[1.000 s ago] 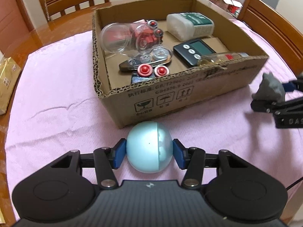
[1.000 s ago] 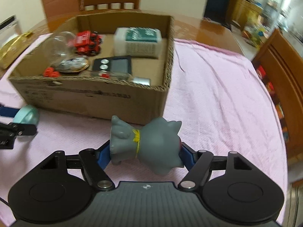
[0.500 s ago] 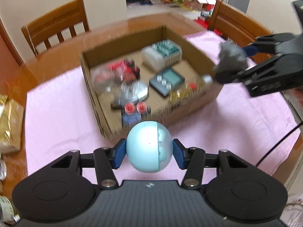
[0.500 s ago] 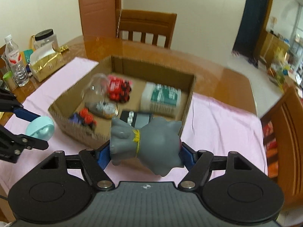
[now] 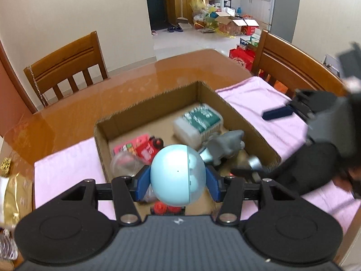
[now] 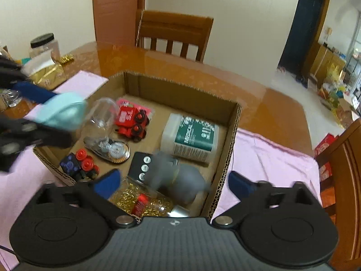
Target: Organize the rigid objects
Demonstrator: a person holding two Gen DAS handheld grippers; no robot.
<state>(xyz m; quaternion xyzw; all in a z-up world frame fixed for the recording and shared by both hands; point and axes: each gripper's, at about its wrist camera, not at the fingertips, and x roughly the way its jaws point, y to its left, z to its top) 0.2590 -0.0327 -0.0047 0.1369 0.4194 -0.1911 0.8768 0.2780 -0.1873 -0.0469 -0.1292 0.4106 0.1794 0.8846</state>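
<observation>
**Grey toy loose over the box, blue ball clamped in the other gripper**

The grey toy [image 6: 178, 174] is motion-blurred inside the cardboard box [image 6: 227, 155], near the front right corner, over the black timer [image 6: 141, 166] and just beside the jar of gold bits [image 6: 140, 199]. Whether it's resting or in the air can't be told from the blur. From the left wrist view it shows as a grey figure [image 5: 225, 145] next to the white medical bottle [image 5: 198, 122].

The right gripper [image 6: 173, 184] sits above that corner, tilted downward, and its jaws are opening: the blue pads [image 6: 108, 181] are spread wide and neither one touches the toy. In the left view the same gripper [image 5: 268, 142] comes in from the right side, blurry, reaching over the box's right wall.

The left gripper [image 5: 178, 179] is pinched narrow on the blue ball [image 5: 178, 175], pads pressing both sides, and it hangs over the near edge of the box, angled down. The right view catches the ball [image 6: 64, 113] as a pale blue smear by the box's left wall.

Other stuff in the box: a clear glass [image 6: 101, 117] lying on its side, a red toy truck [image 6: 133, 123], a dark cube with red caps [image 6: 77, 162] and a shiny oval dish [image 6: 112, 150]. The box sits on a pink cloth [image 6: 266, 155] over a wooden table [image 6: 180, 72], with chairs [image 6: 173, 35] around it and a gold pack [image 6: 46, 75] off to the left.
</observation>
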